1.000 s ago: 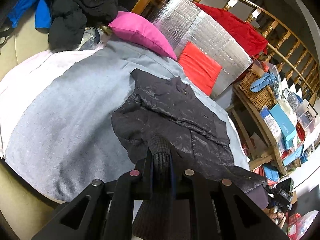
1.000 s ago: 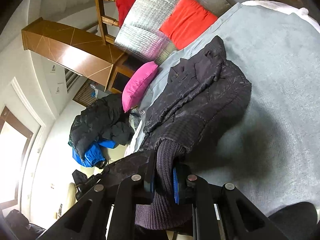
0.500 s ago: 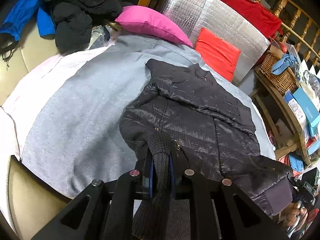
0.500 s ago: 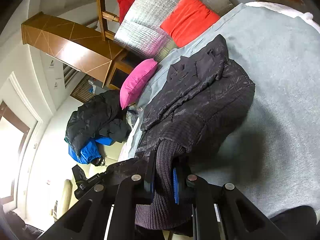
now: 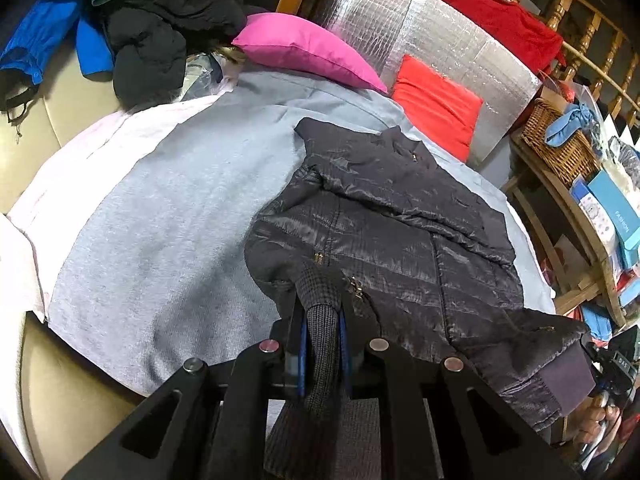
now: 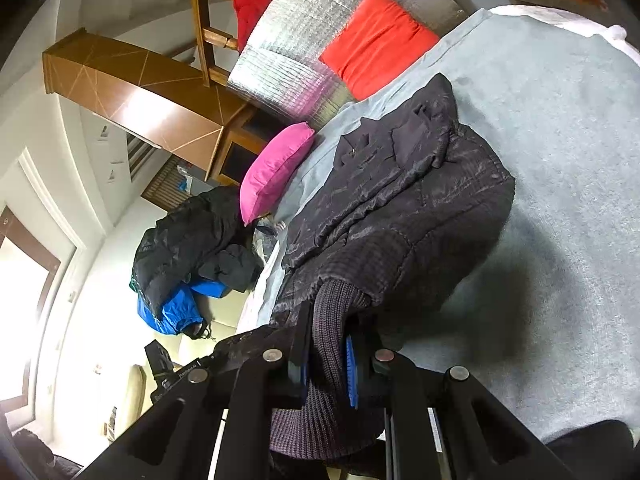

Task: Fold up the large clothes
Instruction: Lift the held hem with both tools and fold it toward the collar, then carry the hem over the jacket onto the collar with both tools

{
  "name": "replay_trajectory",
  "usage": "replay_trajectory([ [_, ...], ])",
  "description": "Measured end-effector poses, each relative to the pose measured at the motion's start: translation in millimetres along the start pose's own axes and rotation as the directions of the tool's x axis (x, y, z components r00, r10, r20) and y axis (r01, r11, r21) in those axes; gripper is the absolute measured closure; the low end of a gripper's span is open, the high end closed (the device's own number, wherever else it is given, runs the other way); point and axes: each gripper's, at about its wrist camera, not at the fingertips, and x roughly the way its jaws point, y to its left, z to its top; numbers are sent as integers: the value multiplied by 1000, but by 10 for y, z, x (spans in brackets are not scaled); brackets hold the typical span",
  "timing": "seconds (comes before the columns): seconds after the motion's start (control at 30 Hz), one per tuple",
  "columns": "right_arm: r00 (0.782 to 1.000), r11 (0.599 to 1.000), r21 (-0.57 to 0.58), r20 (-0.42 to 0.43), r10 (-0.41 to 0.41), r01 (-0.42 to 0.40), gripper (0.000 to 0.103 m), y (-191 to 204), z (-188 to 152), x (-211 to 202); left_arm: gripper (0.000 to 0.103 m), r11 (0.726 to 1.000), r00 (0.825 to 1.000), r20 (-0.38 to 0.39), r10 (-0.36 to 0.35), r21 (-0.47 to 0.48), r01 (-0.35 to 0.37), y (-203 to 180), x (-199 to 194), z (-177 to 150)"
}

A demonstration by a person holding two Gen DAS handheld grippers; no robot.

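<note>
A dark quilted jacket (image 5: 392,232) lies spread on a grey blanket (image 5: 160,216) over a bed, collar toward the far cushions. My left gripper (image 5: 322,320) is shut on a dark ribbed knit cuff (image 5: 320,336) at the jacket's near left corner. In the right wrist view the same jacket (image 6: 400,208) lies on the blanket (image 6: 560,160). My right gripper (image 6: 326,340) is shut on another ribbed knit cuff (image 6: 332,344) at the near edge. The other gripper (image 6: 176,372) shows at the lower left of that view.
A pink pillow (image 5: 308,52), a red cushion (image 5: 436,100) and a silver quilted panel (image 5: 420,36) stand at the head. Black and blue jackets (image 5: 152,32) are piled at the far left. A wooden shelf with a basket (image 5: 560,148) and boxes stands to the right.
Both grippers have kept their hold on the cuffs. The left view has shifted so that the jacket sits further right and closer; the jacket is spread flatter.
</note>
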Motion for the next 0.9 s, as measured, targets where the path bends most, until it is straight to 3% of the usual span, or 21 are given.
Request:
replay_trajectory([
  [0.43,999,1000,14,37,28,-28,88,-46,59,-74,89,994,993,48,-111,-16,112,-57,-127,276],
  [0.9,982,996,-10,167,84,-84,89,161,893,90,89,984,965,201,-168,-28,177,-386,-15,1141],
])
